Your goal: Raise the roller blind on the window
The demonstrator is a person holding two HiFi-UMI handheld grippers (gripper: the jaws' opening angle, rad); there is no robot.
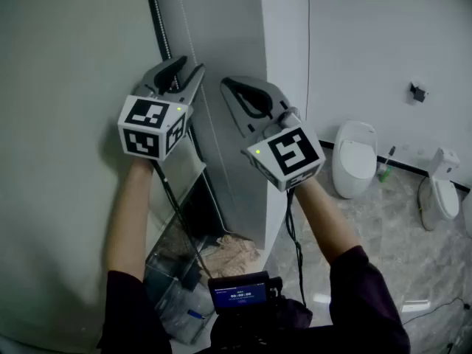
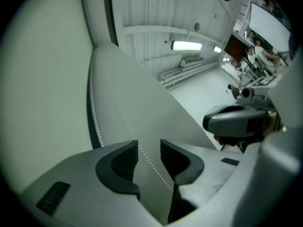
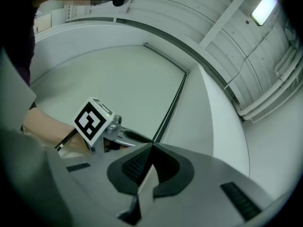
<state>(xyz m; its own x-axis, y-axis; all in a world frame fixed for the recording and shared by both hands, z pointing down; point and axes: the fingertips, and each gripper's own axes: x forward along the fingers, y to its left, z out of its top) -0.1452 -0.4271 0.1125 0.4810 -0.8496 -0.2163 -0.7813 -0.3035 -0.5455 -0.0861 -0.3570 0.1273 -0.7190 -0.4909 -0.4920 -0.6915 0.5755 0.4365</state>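
Roller blind (image 1: 221,50): it hangs lowered over the window straight ahead of you, with the dark frame strip (image 1: 158,13) along its left edge. The bead chain (image 2: 129,130) runs down the face of the blind.

Left claw (image 2: 149,145): you hold its jaws well apart. The bead chain passes through the gap between the pads, but neither pad is closed on it, so this claw grips nothing.

Right claw (image 3: 151,146): its jaws are together, with the pads pinched on the bead chain, which comes out just below them.

Position: in the head view you hold both claws up against the blind. The left claw sits close to the frame strip and the right claw is just beside it.

Surroundings: a clear box (image 1: 173,271) sits on the floor below the blind. A white toilet (image 1: 355,157) stands to the right, well apart from the blind.
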